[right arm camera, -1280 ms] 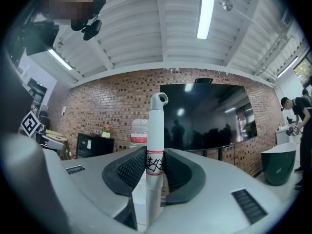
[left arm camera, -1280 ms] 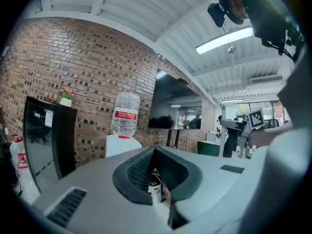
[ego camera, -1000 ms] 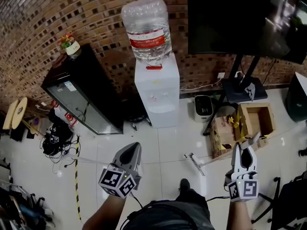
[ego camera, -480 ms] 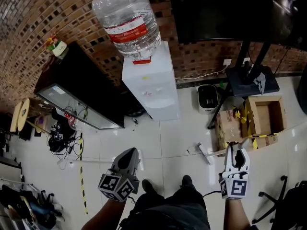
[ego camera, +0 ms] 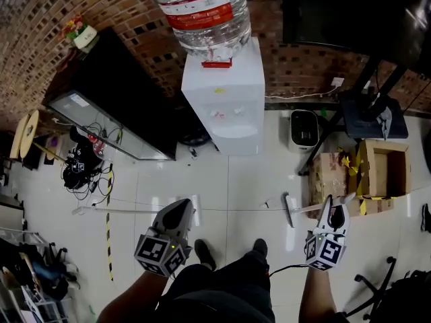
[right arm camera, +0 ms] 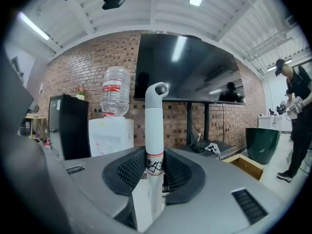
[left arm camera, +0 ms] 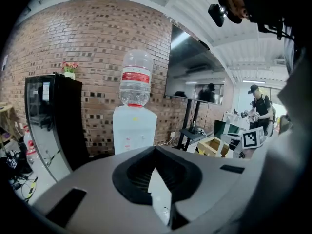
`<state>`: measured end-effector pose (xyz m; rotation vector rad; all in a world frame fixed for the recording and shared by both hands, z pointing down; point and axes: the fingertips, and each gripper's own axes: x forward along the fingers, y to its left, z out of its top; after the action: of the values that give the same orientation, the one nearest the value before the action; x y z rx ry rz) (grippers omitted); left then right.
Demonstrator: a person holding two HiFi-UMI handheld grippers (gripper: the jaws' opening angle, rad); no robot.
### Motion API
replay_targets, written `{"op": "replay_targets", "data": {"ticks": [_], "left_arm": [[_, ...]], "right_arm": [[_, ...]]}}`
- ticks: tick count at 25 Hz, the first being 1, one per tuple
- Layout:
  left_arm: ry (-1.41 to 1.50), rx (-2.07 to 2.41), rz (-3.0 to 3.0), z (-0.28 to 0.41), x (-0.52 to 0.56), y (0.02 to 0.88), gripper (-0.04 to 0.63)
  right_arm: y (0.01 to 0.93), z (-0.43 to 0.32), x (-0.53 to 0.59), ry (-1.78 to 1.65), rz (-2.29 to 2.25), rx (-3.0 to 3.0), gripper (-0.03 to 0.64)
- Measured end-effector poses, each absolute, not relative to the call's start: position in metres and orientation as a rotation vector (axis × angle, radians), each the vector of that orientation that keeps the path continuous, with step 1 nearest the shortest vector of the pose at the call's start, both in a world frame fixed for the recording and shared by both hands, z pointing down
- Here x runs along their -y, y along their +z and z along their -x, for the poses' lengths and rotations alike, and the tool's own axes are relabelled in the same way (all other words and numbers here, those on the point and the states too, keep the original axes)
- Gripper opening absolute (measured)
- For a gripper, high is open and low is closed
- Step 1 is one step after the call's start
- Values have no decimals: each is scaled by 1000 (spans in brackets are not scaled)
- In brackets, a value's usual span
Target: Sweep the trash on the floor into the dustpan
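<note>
A: Fingers of the right gripper point(ego camera: 331, 208), head view first: what have they got?
B: They are clenched on the broom point(ego camera: 290, 214). Its head is low by the white floor point(ego camera: 236, 180), just beside a cardboard box point(ego camera: 326, 180). The left gripper point(ego camera: 182, 207) points toward the water dispenser point(ego camera: 225, 96).
A: Left gripper view?
B: Fingers pressed together, with only a pale sliver in the slit that I can't identify.
A: Right gripper view?
B: The white handle point(right arm camera: 155, 130) stands gripped between the pads, hooked end above.
A: Dustpan? Trash?
B: Neither shows in any view. I judge sweeping not yet begun. Next the left must find and take the dustpan, then the bristles go down behind the litter.
</note>
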<state>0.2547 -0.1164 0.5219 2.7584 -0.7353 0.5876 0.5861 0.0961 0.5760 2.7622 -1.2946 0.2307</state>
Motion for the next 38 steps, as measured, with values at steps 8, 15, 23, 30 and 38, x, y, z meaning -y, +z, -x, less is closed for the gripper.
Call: {"op": "replay_targets", "data": {"ticks": [8, 15, 23, 30, 38], "left_arm": [[553, 769, -2687, -174, 152, 539, 2], [467, 907, -2568, -77, 184, 543, 2], [447, 1007, -2531, 26, 210, 542, 2], [419, 1004, -2529, 92, 222, 549, 2], [322, 1008, -2521, 159, 242, 548, 2]], "right_arm": [[592, -510, -17, 284, -2644, 1386, 115], [600, -428, 47, 339, -2529, 1478, 117], [610, -335, 100, 434, -2486, 1515, 126], [616, -260, 132, 446, -2411, 1574, 127], [614, -171, 171, 506, -2354, 1633, 127]]}}
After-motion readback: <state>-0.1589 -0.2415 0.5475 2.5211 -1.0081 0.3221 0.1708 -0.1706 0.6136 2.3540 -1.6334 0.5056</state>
